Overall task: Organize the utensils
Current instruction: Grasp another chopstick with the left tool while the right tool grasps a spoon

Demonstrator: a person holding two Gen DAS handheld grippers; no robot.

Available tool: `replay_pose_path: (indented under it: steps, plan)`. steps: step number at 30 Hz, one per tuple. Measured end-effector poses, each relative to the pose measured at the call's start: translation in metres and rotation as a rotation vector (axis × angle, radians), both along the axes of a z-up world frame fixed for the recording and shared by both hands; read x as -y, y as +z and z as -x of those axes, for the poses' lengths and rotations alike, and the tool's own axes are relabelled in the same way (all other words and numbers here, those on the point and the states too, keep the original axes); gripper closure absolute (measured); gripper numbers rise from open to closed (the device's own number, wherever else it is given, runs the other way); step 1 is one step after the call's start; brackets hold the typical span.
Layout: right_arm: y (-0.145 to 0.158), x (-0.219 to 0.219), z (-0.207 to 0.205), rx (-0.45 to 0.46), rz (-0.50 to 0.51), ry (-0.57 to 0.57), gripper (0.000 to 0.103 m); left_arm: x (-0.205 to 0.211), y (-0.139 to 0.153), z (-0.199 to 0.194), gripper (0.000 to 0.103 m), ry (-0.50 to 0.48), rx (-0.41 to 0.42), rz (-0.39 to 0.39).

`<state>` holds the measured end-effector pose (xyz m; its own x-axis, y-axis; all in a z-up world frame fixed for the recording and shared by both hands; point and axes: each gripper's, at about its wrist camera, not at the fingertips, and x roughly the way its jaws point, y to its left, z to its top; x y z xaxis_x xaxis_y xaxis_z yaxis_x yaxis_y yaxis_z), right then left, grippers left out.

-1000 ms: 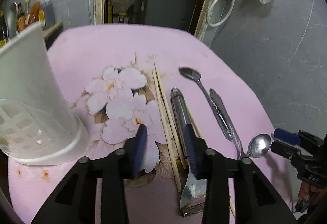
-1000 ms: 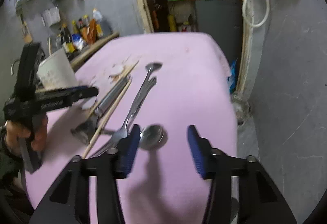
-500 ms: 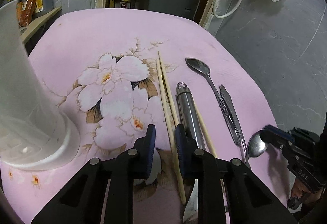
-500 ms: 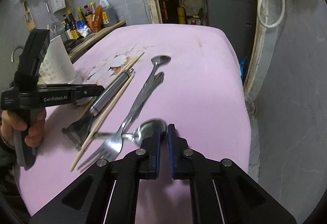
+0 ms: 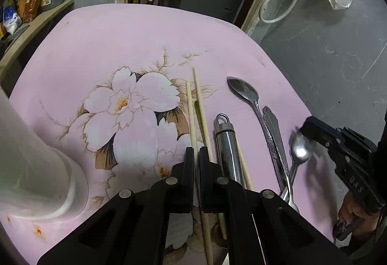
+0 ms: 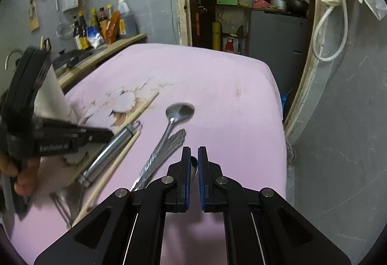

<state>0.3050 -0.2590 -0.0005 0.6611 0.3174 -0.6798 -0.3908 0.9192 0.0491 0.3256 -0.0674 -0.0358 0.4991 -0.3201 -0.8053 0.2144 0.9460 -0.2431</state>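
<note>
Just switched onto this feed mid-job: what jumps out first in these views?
Both grippers are clamped at once: the left gripper on a chopstick beside the metal-handled peeler, the right gripper on a spoon at the table's right side. Underneath lies the pink flowered tablecloth, with a white utensil holder at far left.

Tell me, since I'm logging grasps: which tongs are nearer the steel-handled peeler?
Left. The left tongs are shut on a chopstick right beside the peeler; the right tongs pinch a spoon farther off, beyond the fork.
</note>
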Motion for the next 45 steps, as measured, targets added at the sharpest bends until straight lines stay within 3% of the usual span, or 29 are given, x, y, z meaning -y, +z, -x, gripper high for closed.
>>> replay_pose_path:
  steps: [3, 5, 6, 7, 12, 17, 24, 30, 38, 43, 45]
  plan:
    - [0.000, 0.003, -0.003, -0.013, -0.031, -0.042, 0.095, -0.003, 0.002, 0.006, 0.101, 0.009, 0.003, 0.003]
    - [0.002, 0.006, 0.001, -0.014, -0.051, -0.082, 0.080, -0.006, 0.003, 0.013, 0.101, 0.015, 0.005, 0.004]
    - [0.003, 0.008, 0.005, -0.014, -0.071, -0.104, 0.067, -0.008, 0.004, 0.017, 0.101, 0.019, 0.008, 0.000]
    - [0.003, 0.009, 0.008, -0.015, -0.087, -0.122, 0.063, -0.009, 0.005, 0.022, 0.101, 0.021, 0.012, -0.004]
    - [-0.001, 0.011, 0.025, -0.067, -0.160, -0.241, 0.063, -0.008, 0.007, 0.042, 0.101, 0.024, 0.034, -0.015]
    - [-0.010, 0.008, 0.026, -0.119, -0.221, -0.314, 0.063, -0.012, 0.004, 0.043, 0.101, 0.029, 0.033, 0.032]
    - [-0.013, -0.010, 0.013, -0.096, -0.144, -0.405, 0.059, -0.020, 0.004, 0.044, 0.101, 0.033, 0.023, 0.090]
    - [-0.015, -0.021, 0.001, -0.087, -0.045, -0.432, 0.058, -0.021, 0.005, 0.045, 0.101, 0.039, 0.020, 0.114]
    - [-0.016, -0.028, 0.004, -0.087, 0.015, -0.448, 0.059, -0.022, 0.005, 0.043, 0.101, 0.041, 0.017, 0.123]
    - [-0.017, -0.023, 0.005, -0.089, -0.012, -0.459, 0.073, -0.021, 0.006, 0.043, 0.100, 0.036, 0.010, 0.115]
    - [-0.016, -0.015, 0.007, -0.088, -0.058, -0.462, 0.074, -0.018, 0.008, 0.041, 0.100, 0.023, 0.004, 0.089]
